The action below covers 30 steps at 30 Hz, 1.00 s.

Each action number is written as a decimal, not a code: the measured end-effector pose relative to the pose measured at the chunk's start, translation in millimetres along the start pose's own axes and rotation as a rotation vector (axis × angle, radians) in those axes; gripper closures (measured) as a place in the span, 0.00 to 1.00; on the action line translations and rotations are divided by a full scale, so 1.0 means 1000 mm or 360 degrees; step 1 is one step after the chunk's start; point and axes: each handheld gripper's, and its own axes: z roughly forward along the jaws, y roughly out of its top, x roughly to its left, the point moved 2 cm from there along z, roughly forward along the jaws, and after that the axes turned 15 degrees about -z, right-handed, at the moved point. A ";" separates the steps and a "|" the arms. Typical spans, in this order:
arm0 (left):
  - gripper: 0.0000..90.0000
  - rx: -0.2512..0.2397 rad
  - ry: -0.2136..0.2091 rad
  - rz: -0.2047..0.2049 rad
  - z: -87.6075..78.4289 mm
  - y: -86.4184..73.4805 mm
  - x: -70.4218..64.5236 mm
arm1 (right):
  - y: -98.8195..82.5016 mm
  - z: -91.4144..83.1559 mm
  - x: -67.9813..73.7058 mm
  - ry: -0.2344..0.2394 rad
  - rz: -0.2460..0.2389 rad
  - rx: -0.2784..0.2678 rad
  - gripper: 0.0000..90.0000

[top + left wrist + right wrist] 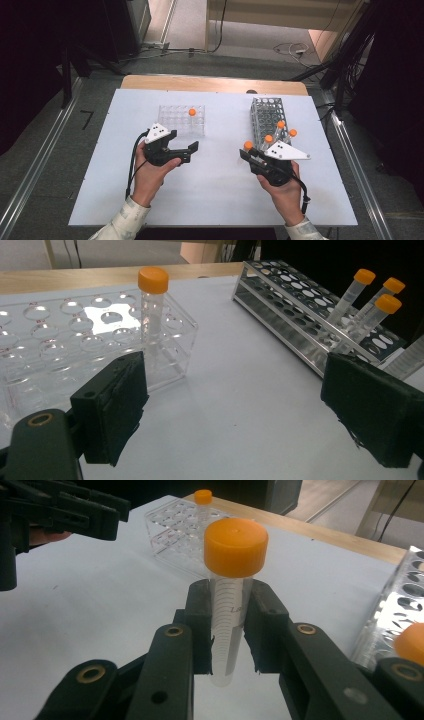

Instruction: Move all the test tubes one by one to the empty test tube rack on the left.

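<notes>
My right gripper (251, 154) is shut on a clear tube with an orange cap (235, 547), held upright above the white table just left of the metal rack (266, 119). Its cap (248, 145) shows in the high view too. Three more orange-capped tubes (367, 302) lean in the near end of the metal rack (285, 300). A clear plastic rack (181, 121) holds one capped tube (152, 305) near its right end. My left gripper (194, 148) hovers in front of that rack, open, with nothing between its jaws (240, 410).
The white tabletop (215, 195) lies on a wooden table whose far edge (210, 82) shows behind the racks. Metal rails run along both sides on the floor. Cables lie on the floor beyond the table. The left gripper (65, 510) appears at the upper left of the right gripper view.
</notes>
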 end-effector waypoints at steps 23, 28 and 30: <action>0.15 0.0011 -0.0071 0.0007 -0.003 -0.001 -0.010 | 0.010 0.061 0.027 0.0114 -0.0062 0.0077 0.80; 0.17 0.0012 -0.0095 0.0018 -0.003 -0.001 -0.013 | 0.011 0.068 0.031 0.0130 -0.0071 0.0088 0.80; 0.17 0.0013 -0.0108 0.0023 -0.004 -0.001 -0.015 | 0.011 0.070 0.032 0.0133 -0.0075 0.0091 0.80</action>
